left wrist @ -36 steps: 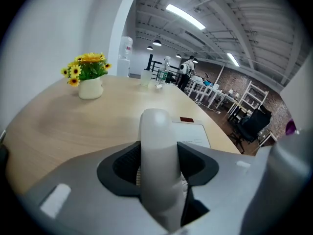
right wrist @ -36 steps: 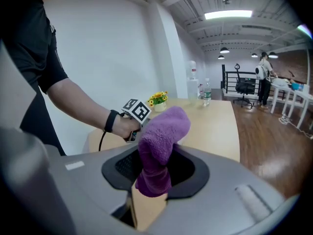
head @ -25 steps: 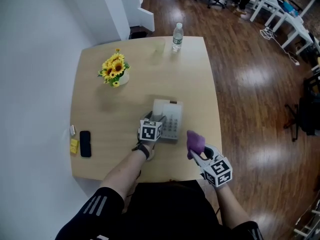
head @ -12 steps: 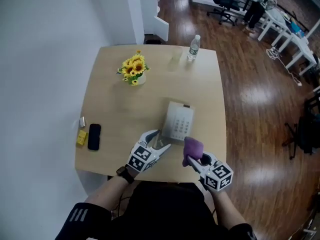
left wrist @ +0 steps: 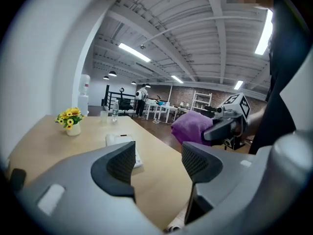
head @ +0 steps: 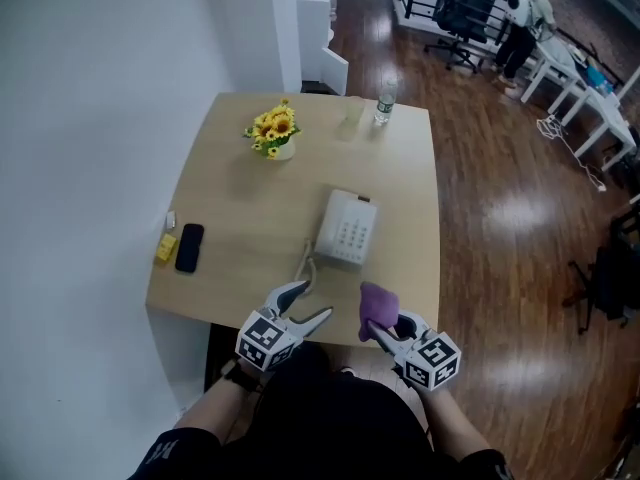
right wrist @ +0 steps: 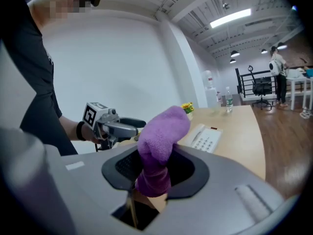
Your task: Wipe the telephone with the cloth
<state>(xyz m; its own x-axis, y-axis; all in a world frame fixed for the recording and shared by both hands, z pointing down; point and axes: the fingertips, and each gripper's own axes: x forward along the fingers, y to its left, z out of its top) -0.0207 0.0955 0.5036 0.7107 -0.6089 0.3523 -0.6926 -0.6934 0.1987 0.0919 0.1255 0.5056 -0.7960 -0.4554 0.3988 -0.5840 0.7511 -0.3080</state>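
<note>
While your left gripper [head: 308,303] hovers at the near edge of the table [head: 250,208], its jaws stand wide apart and are closing, and nothing sits between them; the left gripper view shows only bare tabletop in the gap. Your right gripper [head: 383,331] is just beside it on the right, also at the near edge. Its jaws are pinching the purple cloth [head: 378,304], which bunches into a rounded lump above the pads and hangs a little below them. The telephone [head: 347,228] lies flat on the table ahead of both grippers, toward the right half of the top. Its keypad faces up and its handset rests along its left side. It is apart from both of your grippers and from the cloth. A thin cord [head: 305,264] runs from the telephone toward the near edge, ending close to your left gripper. Farther back on the left stands a small pot of sunflowers [head: 273,131], and a water bottle [head: 383,108] stands at the far edge. A black phone [head: 189,247] and a small yellow item [head: 165,247] lie side by side near the table's left edge, well apart from the telephone.
</note>
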